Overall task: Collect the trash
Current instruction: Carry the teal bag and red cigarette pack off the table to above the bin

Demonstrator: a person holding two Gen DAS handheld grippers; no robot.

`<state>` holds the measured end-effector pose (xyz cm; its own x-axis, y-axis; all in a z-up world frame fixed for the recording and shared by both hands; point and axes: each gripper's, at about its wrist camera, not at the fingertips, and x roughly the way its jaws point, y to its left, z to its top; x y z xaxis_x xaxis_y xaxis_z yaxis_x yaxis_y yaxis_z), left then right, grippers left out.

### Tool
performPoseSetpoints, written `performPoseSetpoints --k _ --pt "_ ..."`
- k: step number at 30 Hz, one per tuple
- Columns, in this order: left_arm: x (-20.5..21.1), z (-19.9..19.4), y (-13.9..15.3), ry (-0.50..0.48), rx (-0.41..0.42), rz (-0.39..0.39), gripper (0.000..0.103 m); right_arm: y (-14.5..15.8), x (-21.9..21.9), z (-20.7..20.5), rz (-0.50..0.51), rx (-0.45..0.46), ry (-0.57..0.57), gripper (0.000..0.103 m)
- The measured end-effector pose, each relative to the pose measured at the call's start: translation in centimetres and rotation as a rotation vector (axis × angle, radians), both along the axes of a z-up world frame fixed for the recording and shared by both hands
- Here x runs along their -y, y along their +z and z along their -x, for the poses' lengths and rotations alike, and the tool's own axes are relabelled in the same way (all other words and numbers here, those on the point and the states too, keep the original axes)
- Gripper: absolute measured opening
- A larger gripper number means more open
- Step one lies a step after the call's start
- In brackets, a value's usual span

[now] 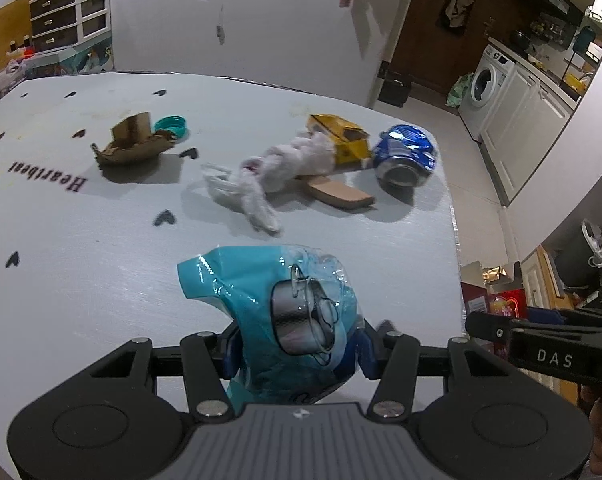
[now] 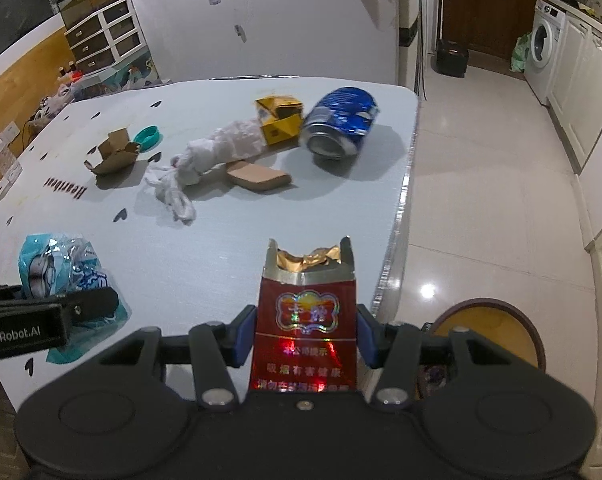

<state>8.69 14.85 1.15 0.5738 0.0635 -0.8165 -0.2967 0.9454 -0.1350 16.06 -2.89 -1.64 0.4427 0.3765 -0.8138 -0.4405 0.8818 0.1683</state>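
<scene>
Your left claw point(image 1: 297, 354) grips a crinkled teal plastic wrapper point(image 1: 277, 300); your right claw point(image 2: 305, 340) clamps a glossy red cigarette pack point(image 2: 307, 320), foil torn, at the surface's point(image 2: 221, 240) near edge.

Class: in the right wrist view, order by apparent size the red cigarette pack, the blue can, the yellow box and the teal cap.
1. Red cigarette pack, though it sits nearest the camera in the right tongs, so this is unsure.
2. Blue can.
3. Yellow box.
4. Teal cap.
</scene>
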Motion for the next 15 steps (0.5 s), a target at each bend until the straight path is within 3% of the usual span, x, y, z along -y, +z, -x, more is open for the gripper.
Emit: performPoseSetpoints --k 15 --pt "9.8 -4.0 -0.8 -0.032 -0.024 0.016 0.054 -1.3 9.6 -4.1 0.003 -0.032 -0.014 0.052"
